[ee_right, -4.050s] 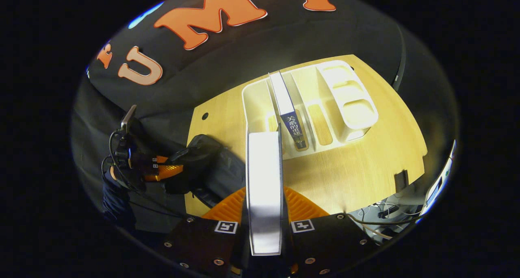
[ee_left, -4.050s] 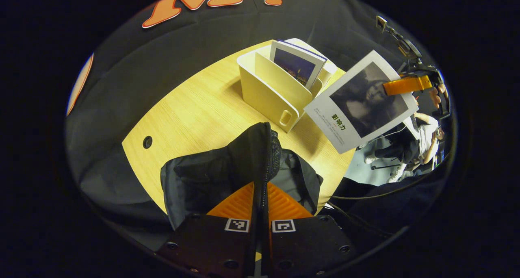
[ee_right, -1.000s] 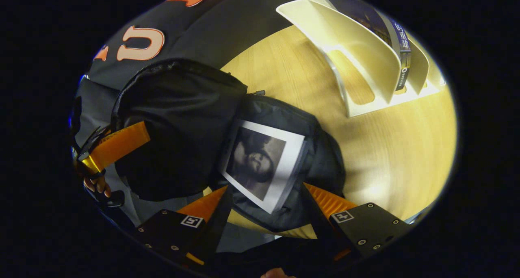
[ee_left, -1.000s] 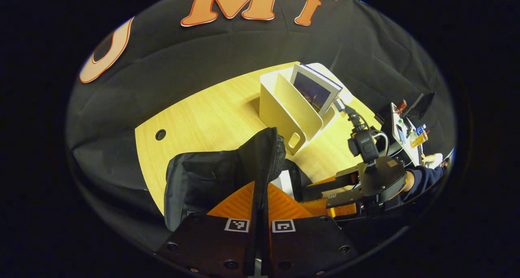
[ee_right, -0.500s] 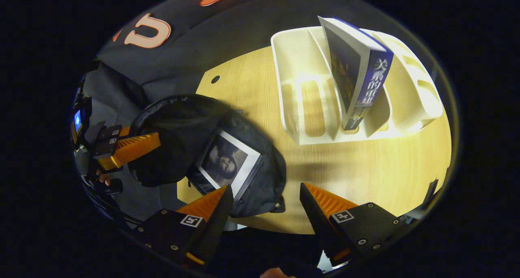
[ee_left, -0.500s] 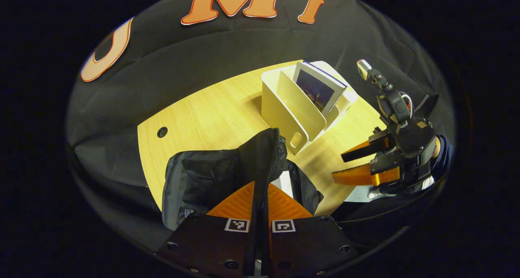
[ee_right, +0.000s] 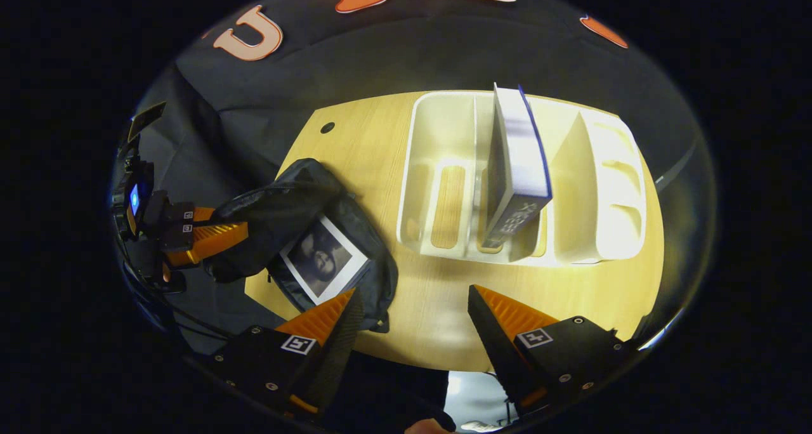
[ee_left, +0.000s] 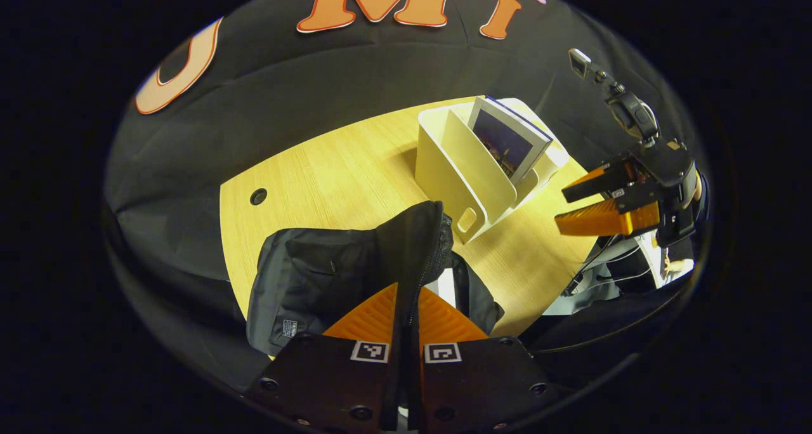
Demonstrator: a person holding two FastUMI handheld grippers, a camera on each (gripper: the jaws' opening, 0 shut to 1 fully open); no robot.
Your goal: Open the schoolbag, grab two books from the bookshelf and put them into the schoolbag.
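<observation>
One book [ee_right: 325,264] already lies inside the open schoolbag [ee_right: 371,275], its pale cover with a dark picture facing up, so I judge that half of the fetching is done. The schoolbag sits on the near left part of the wooden table [ee_right: 444,326], close to the edge. The left gripper [ee_left: 406,307] is clenched on the black flap [ee_left: 412,243] of the schoolbag and holds it up. This seems to be the reason for the grip: the raised flap keeps the mouth of the bag wide, so a book can slide in without catching the zipper.

In the right gripper view, the right gripper [ee_right: 412,320] is released and carries nothing; its jaws stand wide apart above the near edge of the table, well apart from the bookshelf [ee_right: 596,193]. It points toward the shelf, so the next step is probably to take the second book [ee_right: 517,167].

The bookshelf is a cream rack with several slots, standing on the far right part of the table. The second book stands in a middle slot and leans against a divider, with its dark cover to the left. The other slots look empty. In the left gripper view the same rack [ee_left: 444,167] stands beyond the bag, and the right gripper [ee_left: 583,205] hovers to the right of it.
</observation>
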